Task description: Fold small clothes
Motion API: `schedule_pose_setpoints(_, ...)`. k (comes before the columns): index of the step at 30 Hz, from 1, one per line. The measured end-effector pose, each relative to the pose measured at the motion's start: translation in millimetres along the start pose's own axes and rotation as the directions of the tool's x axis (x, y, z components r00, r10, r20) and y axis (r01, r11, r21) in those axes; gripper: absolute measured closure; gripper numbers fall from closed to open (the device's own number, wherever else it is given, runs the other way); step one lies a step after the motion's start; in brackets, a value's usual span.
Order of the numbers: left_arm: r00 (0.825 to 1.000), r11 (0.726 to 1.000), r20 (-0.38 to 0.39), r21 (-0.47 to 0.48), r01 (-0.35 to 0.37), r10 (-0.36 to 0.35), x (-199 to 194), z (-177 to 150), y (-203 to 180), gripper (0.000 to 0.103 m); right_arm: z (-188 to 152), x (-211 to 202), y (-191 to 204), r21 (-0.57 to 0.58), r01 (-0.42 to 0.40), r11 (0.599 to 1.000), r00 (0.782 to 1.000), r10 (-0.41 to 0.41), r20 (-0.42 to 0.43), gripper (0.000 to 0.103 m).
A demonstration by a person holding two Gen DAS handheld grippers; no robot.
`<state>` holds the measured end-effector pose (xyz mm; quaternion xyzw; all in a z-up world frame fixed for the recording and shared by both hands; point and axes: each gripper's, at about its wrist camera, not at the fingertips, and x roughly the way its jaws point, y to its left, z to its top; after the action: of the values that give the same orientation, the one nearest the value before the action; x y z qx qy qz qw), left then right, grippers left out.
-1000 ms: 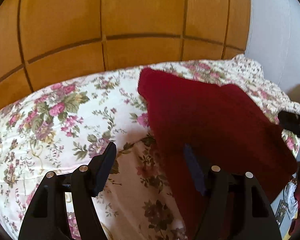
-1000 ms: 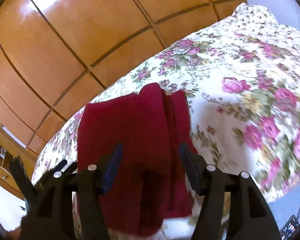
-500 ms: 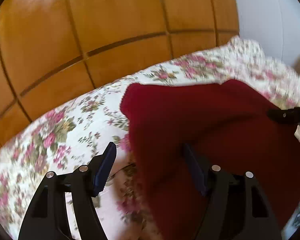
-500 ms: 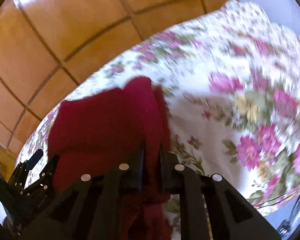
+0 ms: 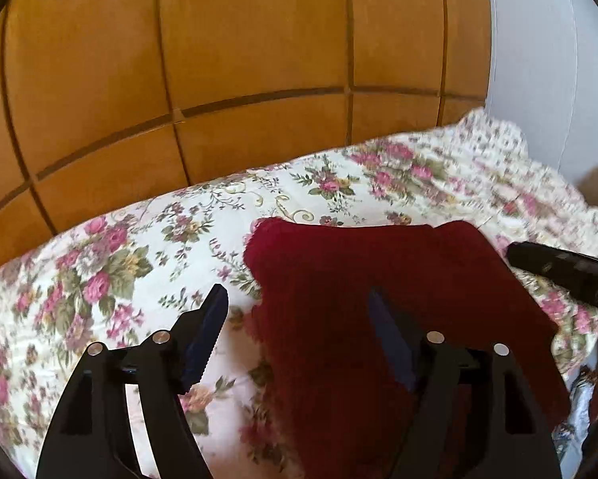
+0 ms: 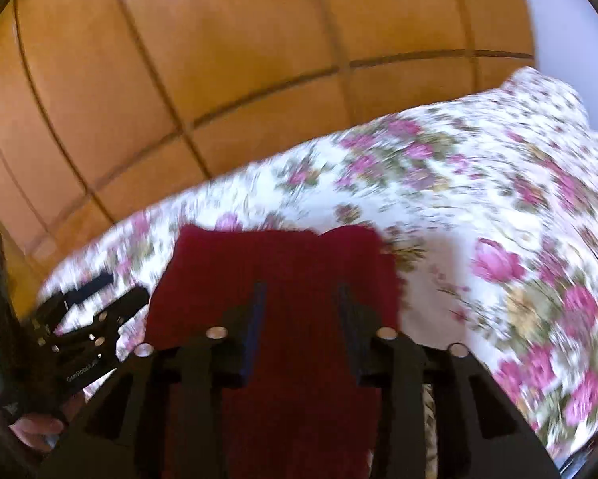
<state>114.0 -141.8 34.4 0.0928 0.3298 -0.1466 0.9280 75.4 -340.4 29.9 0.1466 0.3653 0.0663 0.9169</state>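
Left gripper [image 5: 295,319]: jaws spread, empty, straddling the near-left edge of the red garment [image 5: 398,291]. Right gripper [image 6: 299,303]: jaws apart, above it. Garment lies part-folded on the floral bedspread [image 5: 111,263]. Step: between folds; next, pinch an edge.

Both cameras sit just behind their own fingers, tilted down and forward from close above the bed. The left wrist view has the red garment [image 5: 398,299] toward 4 o'clock; the right wrist view has it at 6 o'clock. Both views share the garment, the floral bedspread [image 5: 119,259] and the wooden wall panels [image 5: 239,60] at 12 o'clock.
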Motion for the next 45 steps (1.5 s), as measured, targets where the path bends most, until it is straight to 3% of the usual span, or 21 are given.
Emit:
schedule_pose_setpoints(5, 0.991, 0.992, -0.127, 0.121, -0.030, 0.045, 59, -2, -32, 0.030, -9, 51, -20, 0.057, 0.083, 0.995, 0.992, -0.077, -0.102, 0.084)
schedule_pose_setpoints(8, 0.993, 0.995, -0.114, 0.099, -0.025, 0.037, 79, -12, -30, 0.029, -19, 58, -42, 0.131, 0.072, 0.989, 0.996, -0.064, -0.065, 0.084)
schedule_pose_setpoints(14, 0.994, 0.994, -0.093, 0.103, -0.044, 0.053, 83, -16, -33, 0.029, -25, 62, -34, 0.052, 0.125, 0.991, 0.992, -0.126, 0.024, 0.084)
schedule_pose_setpoints(20, 0.995, 0.995, -0.084, 0.090, -0.041, 0.048, 74, -13, -31, 0.029, -25, 55, -34, 0.052, 0.111, 0.992, 0.993, -0.113, 0.022, 0.081)
schedule_pose_setpoints(23, 0.996, 0.998, -0.078, 0.054, -0.043, 0.047, 64, -17, -25, 0.021, -25, 48, -29, 0.039, 0.133, 0.990, 0.991, -0.134, 0.017, 0.072)
schedule_pose_setpoints(25, 0.996, 0.999, -0.088, 0.012, -0.031, 0.032, 58, -19, -18, 0.018, -27, 39, -28, 0.046, 0.163, 0.986, 0.986, -0.164, 0.019, 0.052)
schedule_pose_setpoints(28, 0.994, 0.999, -0.106, -0.052, -0.004, -0.002, 48, -23, -8, 0.018, -34, 28, -30, 0.082, 0.163, 0.983, 0.986, -0.165, 0.016, 0.043)
schedule_pose_setpoints(37, 0.995, 0.999, -0.103, -0.050, -0.006, 0.001, 18, -35, -6, 0.014, -63, 3, -43, 0.216, 0.099, 0.971, 0.995, -0.096, -0.023, 0.022)
schedule_pose_setpoints(45, 0.993, 0.998, -0.119, -0.070, 0.000, -0.008, 2, -47, 7, 0.013, -82, -6, -50, 0.281, 0.020, 0.959, 0.999, -0.005, -0.053, 0.014)
